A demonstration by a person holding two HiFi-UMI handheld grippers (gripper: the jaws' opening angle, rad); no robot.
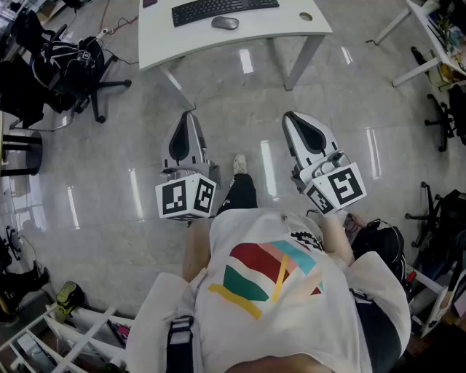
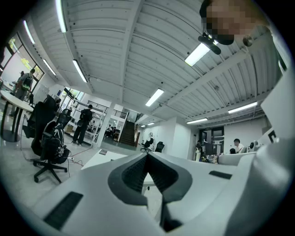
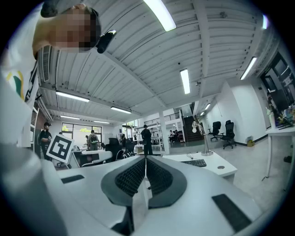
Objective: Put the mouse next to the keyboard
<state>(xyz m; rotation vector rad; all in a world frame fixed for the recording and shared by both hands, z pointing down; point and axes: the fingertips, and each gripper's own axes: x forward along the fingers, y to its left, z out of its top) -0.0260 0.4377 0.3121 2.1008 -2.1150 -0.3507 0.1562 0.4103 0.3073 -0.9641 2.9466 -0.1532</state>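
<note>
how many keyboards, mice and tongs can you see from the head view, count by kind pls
keyboard: 1
mouse: 1
tongs: 2 (left tongs, right tongs, both shut and empty)
total: 4

I see a white desk [image 1: 291,25] at the top of the head view, standing on a glossy grey floor [image 1: 109,167]. Left of it, a black office chair [image 1: 102,86] carries a dark bag [image 1: 65,52]. A black stool [image 1: 20,153] sits at the left edge. A black backpack [image 1: 382,244] lies low on the right, and a white rack [image 1: 84,328] fills the bottom-left corner. In the left gripper view, 1 person [image 2: 84,123] stands near a staircase [image 2: 128,132] under long ceiling lights [image 2: 154,97].
</note>
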